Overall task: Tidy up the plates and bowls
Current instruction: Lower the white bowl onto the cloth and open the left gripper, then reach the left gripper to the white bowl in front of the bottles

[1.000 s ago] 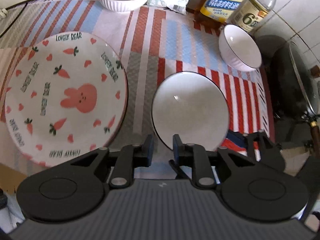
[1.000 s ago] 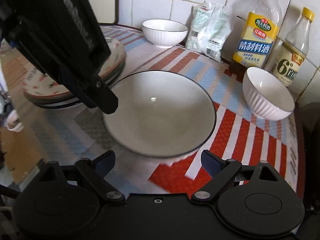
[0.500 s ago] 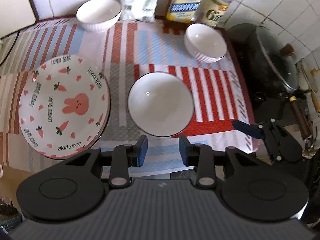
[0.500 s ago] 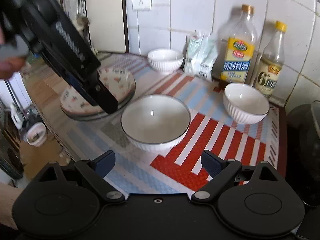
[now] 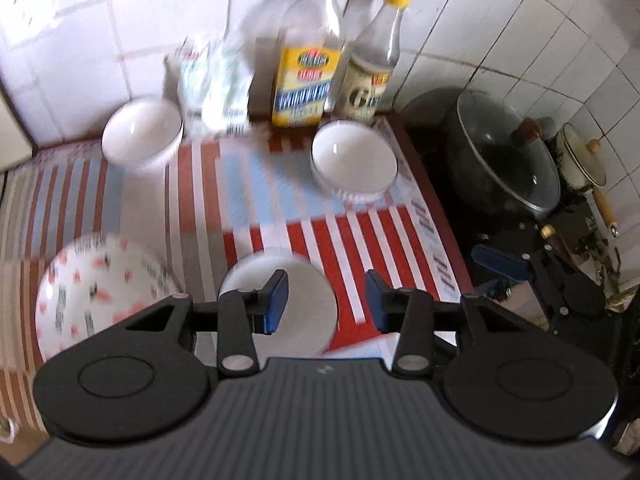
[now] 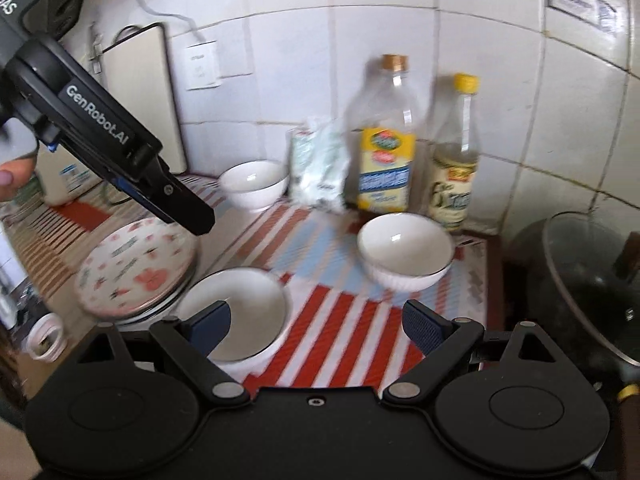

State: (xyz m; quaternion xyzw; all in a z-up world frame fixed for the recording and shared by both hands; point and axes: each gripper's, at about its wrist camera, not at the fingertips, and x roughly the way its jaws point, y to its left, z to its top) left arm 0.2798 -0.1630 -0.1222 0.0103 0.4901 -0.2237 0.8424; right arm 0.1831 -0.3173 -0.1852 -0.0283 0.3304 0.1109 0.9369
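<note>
At far left your patterned plates (image 6: pixel 136 272) sit stacked on the striped mat (image 5: pixel 256 196). Your left gripper (image 5: pixel 325 299) hangs above the wide bowl (image 5: pixel 308 304), jaws apart and empty. Your right gripper (image 6: pixel 316 326) is spread wide too, holding nothing, with a ribbed bowl (image 6: pixel 405 256) beyond it by the bottles (image 6: pixel 386 136)

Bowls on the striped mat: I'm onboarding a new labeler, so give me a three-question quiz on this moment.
1. How many white bowls stand on the striped mat?
2. True or false: the right gripper holds a bowl.
3. What lies left of the nearest bowl? A) carrot-print plate B) wok C) bottle

Key: 1. Three: the nearest bowl, one by the bottles, one at the wall. 2. False; its fingers are apart and hold nothing. 3. A, the carrot-print plate.
</note>
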